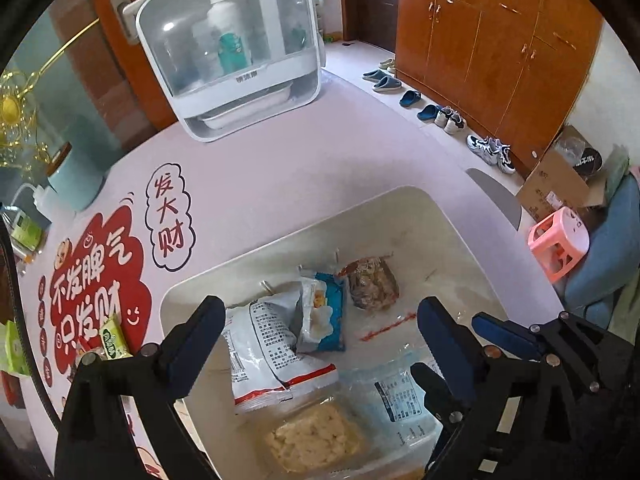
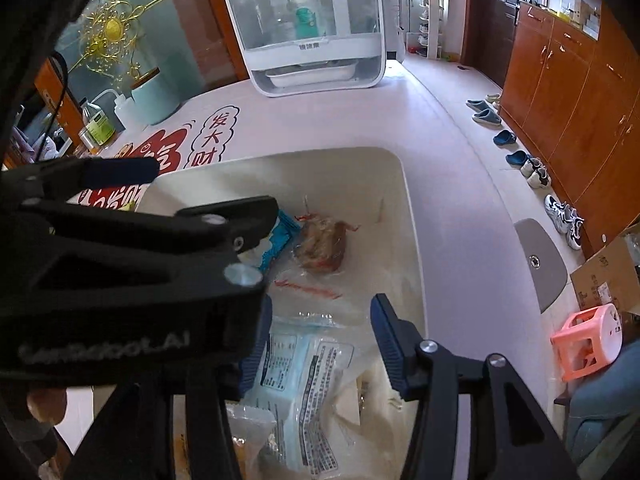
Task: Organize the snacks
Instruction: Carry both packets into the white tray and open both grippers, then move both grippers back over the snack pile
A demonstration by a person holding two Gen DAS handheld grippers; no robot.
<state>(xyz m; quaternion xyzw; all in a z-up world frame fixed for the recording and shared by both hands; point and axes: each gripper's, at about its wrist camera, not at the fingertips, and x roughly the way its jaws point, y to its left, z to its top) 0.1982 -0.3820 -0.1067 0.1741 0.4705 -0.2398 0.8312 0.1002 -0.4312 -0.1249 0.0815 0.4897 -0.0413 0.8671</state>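
Note:
A white bin (image 1: 404, 196) on the pink table holds several snack packs: a white and red bag (image 1: 264, 356), a blue pack (image 1: 326, 312), a brown cake in clear wrap (image 1: 374, 284), a pale yellow cake in a clear tray (image 1: 316, 436) and a light blue pack (image 1: 396, 396). My left gripper (image 1: 320, 320) is open above the bin, empty. My right gripper (image 2: 316, 344) is open over the light blue pack (image 2: 304, 380), with the bin (image 2: 412, 216) below; it also shows at the right of the left wrist view (image 1: 500, 344). A green snack pack (image 1: 114, 340) lies on the table left of the bin.
A white covered dish rack (image 1: 236, 52) with bottles stands at the table's far end. A teal canister (image 1: 76, 184) and bottles (image 2: 96, 124) stand at the left. On the floor at right are shoes (image 1: 490, 152), a pink stool (image 1: 560, 240) and a cardboard box (image 1: 560, 184).

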